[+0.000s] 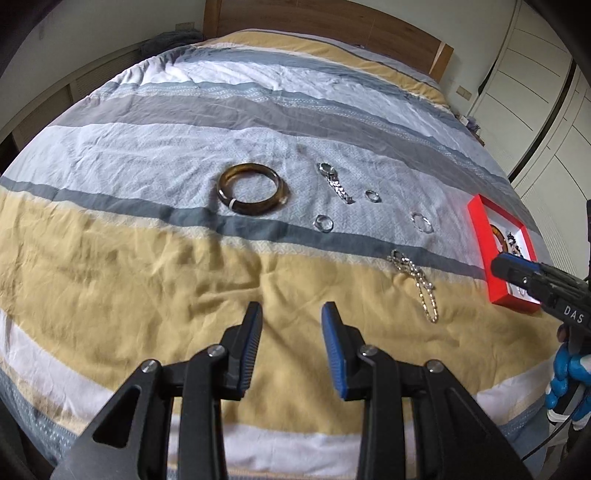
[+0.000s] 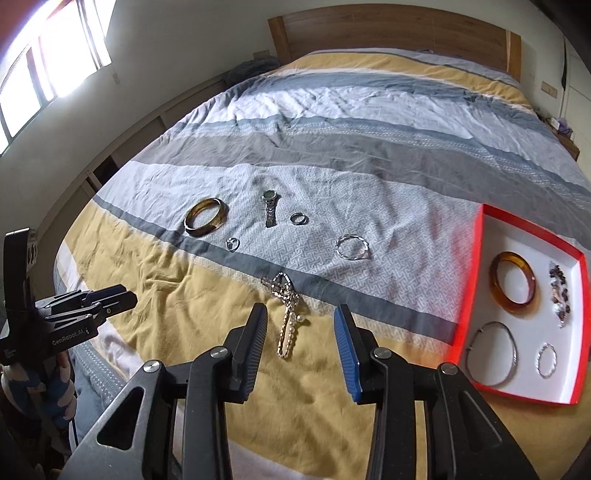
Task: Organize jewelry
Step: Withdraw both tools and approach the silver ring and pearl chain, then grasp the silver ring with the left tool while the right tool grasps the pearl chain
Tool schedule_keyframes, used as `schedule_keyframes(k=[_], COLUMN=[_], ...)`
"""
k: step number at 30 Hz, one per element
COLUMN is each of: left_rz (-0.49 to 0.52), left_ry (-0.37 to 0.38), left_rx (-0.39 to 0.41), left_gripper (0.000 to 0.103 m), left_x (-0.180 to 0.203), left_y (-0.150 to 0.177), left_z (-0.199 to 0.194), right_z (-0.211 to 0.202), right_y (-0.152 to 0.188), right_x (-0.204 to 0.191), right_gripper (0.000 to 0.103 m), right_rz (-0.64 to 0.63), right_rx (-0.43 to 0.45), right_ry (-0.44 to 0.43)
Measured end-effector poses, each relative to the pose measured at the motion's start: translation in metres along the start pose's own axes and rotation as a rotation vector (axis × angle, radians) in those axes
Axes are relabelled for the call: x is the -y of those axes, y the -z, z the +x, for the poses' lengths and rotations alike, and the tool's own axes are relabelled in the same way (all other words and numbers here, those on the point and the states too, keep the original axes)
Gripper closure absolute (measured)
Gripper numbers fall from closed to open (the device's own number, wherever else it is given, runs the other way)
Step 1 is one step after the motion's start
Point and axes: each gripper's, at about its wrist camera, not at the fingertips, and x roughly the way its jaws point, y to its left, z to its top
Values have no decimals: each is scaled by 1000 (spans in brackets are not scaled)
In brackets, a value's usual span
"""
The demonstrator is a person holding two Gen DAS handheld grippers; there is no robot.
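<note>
Loose jewelry lies on the striped bedspread: a brown bangle (image 1: 252, 188) (image 2: 205, 216), a silver watch (image 1: 335, 182) (image 2: 270, 207), two small rings (image 1: 372, 195) (image 1: 323, 223), a twisted silver bracelet (image 2: 352, 247) (image 1: 421, 222) and a pearl-and-chain necklace (image 2: 287, 314) (image 1: 416, 284). A red-rimmed white box (image 2: 469, 295) (image 1: 480, 236) holds an amber bangle (image 2: 512, 282), a bead bracelet (image 2: 559, 291) and two silver bangles. My left gripper (image 1: 291, 314) is open and empty above the yellow stripe. My right gripper (image 2: 300, 317) is open, with the necklace between its fingers.
The bed fills both views, with a wooden headboard (image 2: 391, 29) at the far end. A window (image 2: 48, 66) is on the left wall, and wardrobe doors (image 1: 532, 110) stand on the right. The other hand-held gripper shows at each view's edge.
</note>
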Motion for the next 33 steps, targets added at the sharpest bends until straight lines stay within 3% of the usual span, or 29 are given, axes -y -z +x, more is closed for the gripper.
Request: schedule_keyframes(k=[8, 13, 23, 25, 27, 33], left_rz=[18, 51, 85, 98, 111, 123], left_ry=[30, 54, 29, 14, 14, -1], left_rx=[-36, -39, -46, -45, -37, -14], left_gripper=[71, 71, 71, 73, 84, 85], left_x=[7, 16, 30, 33, 37, 41], left_y=[-36, -52, -68, -67, -64, -61], left_z=[60, 84, 125, 130, 131, 124], right_z=[82, 116, 133, 136, 139, 135], right_y=[-21, -22, -18, -16, -15, -10], right_x=[12, 16, 17, 15, 13, 6], right_gripper=[81, 83, 83, 84, 87, 92], right_rz=[-17, -44, -79, -83, -91, -97], right_rx=[-106, -156, -181, -186, -192, -167], right_ry=[-136, -220, -296, -302, -305, -301])
